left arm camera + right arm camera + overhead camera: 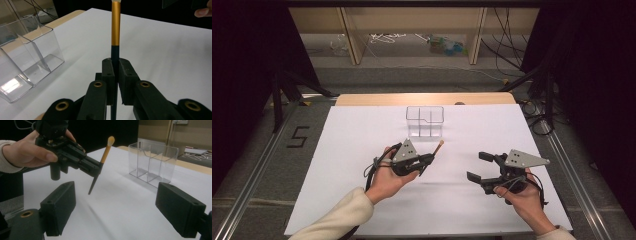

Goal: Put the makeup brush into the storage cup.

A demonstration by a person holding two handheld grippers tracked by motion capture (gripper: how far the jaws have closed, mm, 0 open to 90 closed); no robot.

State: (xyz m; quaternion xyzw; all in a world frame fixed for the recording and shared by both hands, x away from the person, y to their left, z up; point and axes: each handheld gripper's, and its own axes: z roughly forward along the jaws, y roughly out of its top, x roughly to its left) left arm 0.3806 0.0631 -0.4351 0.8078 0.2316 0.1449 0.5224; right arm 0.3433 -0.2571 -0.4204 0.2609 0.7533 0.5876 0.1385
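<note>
The left gripper point(430, 159) is clamping a slim makeup brush point(437, 149) by the dark part of its handle, jaws pressed together on it, above the white table point(362, 150) and just short of the clear organiser point(425, 121). In the right gripper view the brush point(103, 162) is hanging clear of the surface, its pointed dark tail slanting down toward the table and its pale bristle tip raised. The long axis is running obliquely: tail low and nearer the person, tip high and leaning toward the organiser point(152, 165). In the left gripper view the gold ferrule point(115, 23) is continuing straight out from between the pads, in line with the jaws.

The right gripper point(482, 167) is hovering to the right, well apart from the brush, its jaws standing wide with nothing between them.

The step in hand appears to be carrying the brush to a compartment of the organiser. To do it well, the left hand should probably bring the axis closer to upright, tail downward, centre it over one compartment and clear the wall before lowering. The grip sits low on the handle, so the brush may pivot if it knocks the rim; a slow descent is advisable.
</note>
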